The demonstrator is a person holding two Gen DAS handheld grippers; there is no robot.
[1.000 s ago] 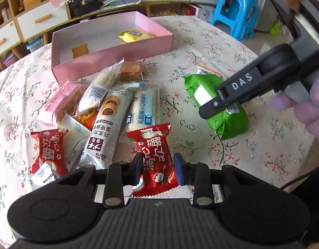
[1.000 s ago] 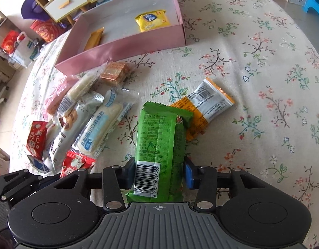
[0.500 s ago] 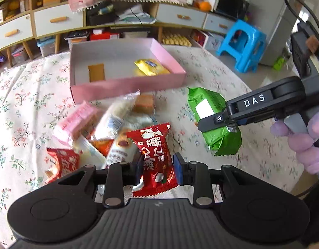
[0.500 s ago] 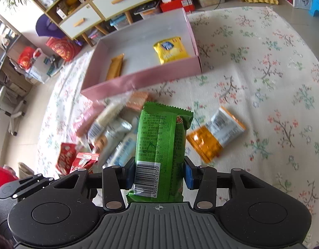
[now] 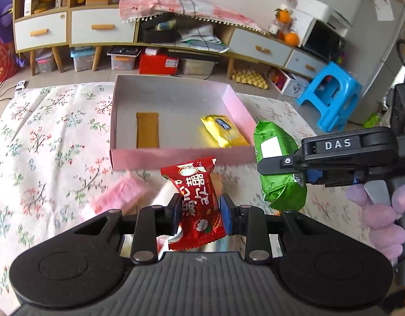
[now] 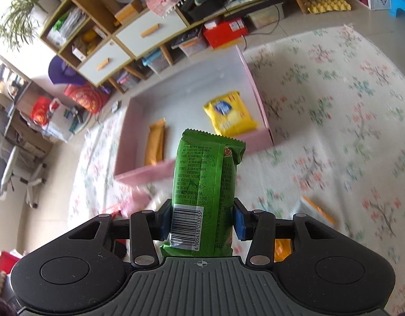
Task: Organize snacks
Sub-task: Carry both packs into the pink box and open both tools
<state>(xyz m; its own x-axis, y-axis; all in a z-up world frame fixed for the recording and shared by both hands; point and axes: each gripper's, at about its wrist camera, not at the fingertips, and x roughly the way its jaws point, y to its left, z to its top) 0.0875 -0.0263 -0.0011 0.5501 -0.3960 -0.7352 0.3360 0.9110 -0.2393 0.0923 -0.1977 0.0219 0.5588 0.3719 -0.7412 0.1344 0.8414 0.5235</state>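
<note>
My left gripper (image 5: 201, 214) is shut on a red snack packet (image 5: 196, 197) and holds it in the air before the pink box (image 5: 176, 155). My right gripper (image 6: 202, 220) is shut on a green snack packet (image 6: 206, 184), also lifted, near the box's front right corner; it also shows in the left wrist view (image 5: 278, 168). The box (image 6: 139, 173) holds a yellow packet (image 5: 223, 130) (image 6: 228, 114) and an orange-brown bar (image 5: 147, 130) (image 6: 155, 142).
A pink packet (image 5: 118, 197) lies blurred on the floral tablecloth (image 5: 44, 131) below my left gripper. An orange and silver packet (image 6: 315, 213) lies to the right. Cabinets, storage bins and a blue stool (image 5: 331, 92) stand beyond the table.
Both grippers have lifted their packets off the table and moved toward the pink box. The pile of snacks has dropped out of view beneath them.
</note>
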